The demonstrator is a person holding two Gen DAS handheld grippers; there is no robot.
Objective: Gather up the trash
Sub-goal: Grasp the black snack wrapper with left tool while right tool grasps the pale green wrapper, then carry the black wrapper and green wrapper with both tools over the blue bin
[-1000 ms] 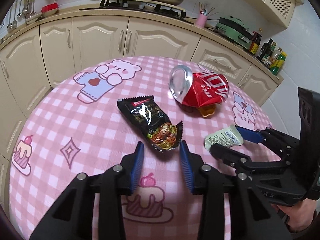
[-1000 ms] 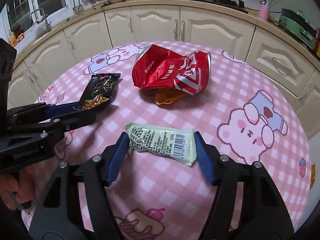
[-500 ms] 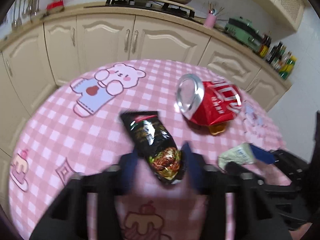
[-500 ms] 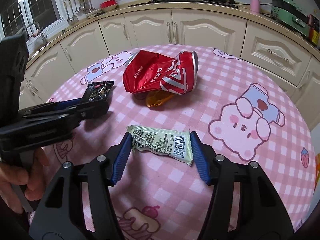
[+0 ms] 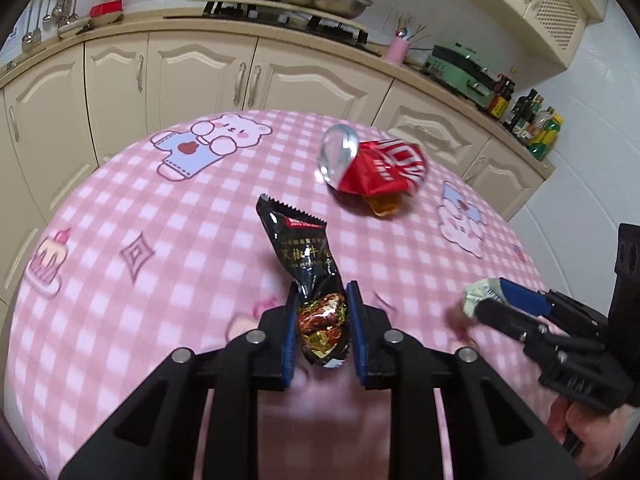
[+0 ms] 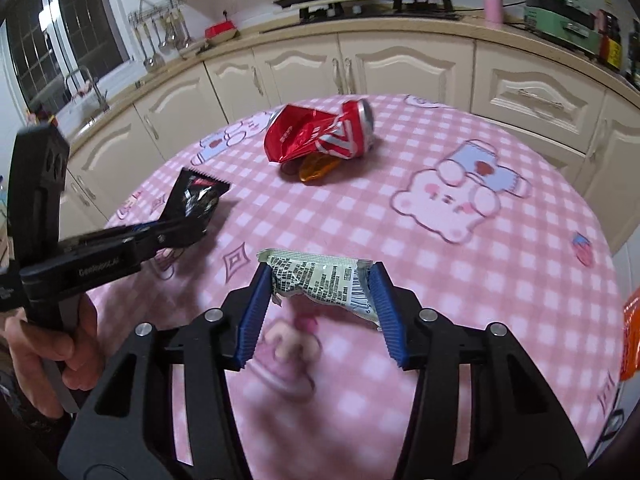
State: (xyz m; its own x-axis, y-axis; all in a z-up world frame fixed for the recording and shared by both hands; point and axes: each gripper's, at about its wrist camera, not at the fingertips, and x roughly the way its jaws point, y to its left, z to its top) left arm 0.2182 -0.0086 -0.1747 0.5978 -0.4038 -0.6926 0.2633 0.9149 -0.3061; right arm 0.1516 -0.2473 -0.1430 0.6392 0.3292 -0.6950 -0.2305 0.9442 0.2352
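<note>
Jaws just closing, left gripper (image 5: 322, 328) pinches the black snack wrapper (image 5: 310, 276); right gripper (image 6: 320, 308) clamps the pale green wrapper (image 6: 320, 284); crushed red can (image 6: 320, 134) lies near the tabletop's (image 6: 480, 280) far edge.

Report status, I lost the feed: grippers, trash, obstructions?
Left gripper shut on black wrapper. Right gripper shut on pale wrapper. Crushed red can untouched. Nothing blocking.

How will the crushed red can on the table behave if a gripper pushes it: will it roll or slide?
The crushed red can is flattened and creased at one end, so it probably slides or pivots rather than rolls. It looks empty and light, so a small push may shift it. It partly covers an orange wrapper, which may drag along.
</note>
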